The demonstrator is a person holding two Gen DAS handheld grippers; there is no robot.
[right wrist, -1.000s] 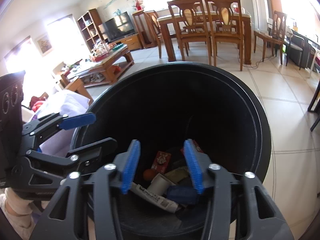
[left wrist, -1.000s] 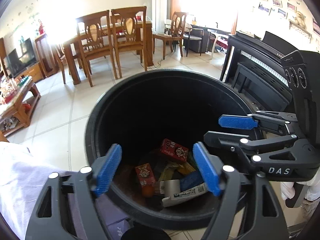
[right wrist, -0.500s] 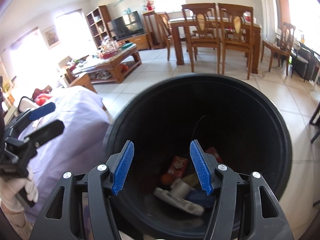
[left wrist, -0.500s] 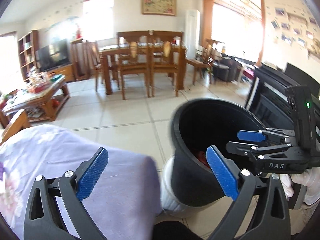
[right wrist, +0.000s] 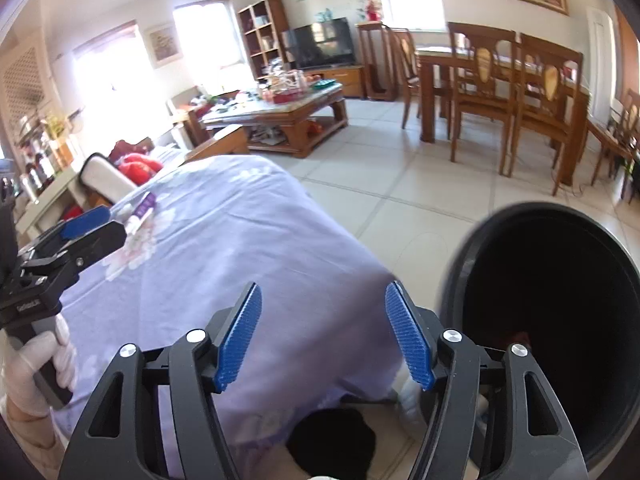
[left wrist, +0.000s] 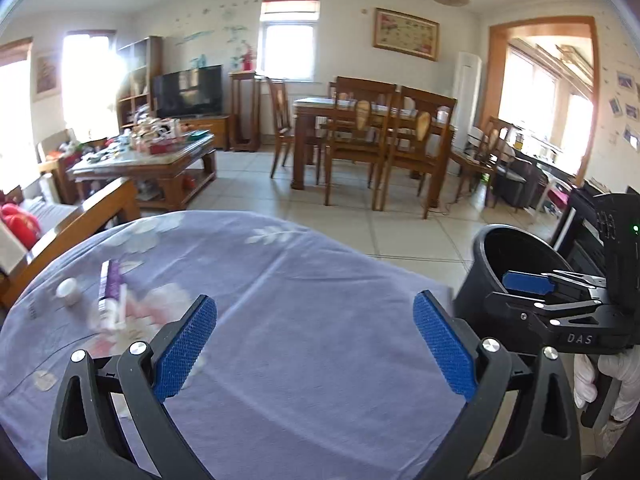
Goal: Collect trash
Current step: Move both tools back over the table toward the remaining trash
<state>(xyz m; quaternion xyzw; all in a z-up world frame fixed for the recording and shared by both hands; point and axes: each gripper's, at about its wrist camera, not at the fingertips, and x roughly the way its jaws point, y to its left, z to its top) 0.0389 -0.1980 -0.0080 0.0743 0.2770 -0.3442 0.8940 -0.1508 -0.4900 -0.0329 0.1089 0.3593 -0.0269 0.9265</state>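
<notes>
Bright living room: pale tiled floor (left wrist: 400,236), wooden dining table (left wrist: 372,120) with chairs, cluttered coffee table (left wrist: 148,164), television (left wrist: 188,90), sunlit windows (left wrist: 287,51).

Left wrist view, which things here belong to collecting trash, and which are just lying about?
Belongs to the job:
purple tube
small white bottle
black trash bin
left gripper, open and empty

Just lying about:
lilac floral cloth
coffee table
dining chairs
television

A dining table (left wrist: 372,114) with wooden chairs (left wrist: 416,148) stands at upper center-right of the left view. A cluttered coffee table (left wrist: 152,160) sits at left, a TV (left wrist: 188,91) behind it. A framed picture (left wrist: 405,34) hangs above. Tiled floor (left wrist: 400,236) fills mid-frame.
</notes>
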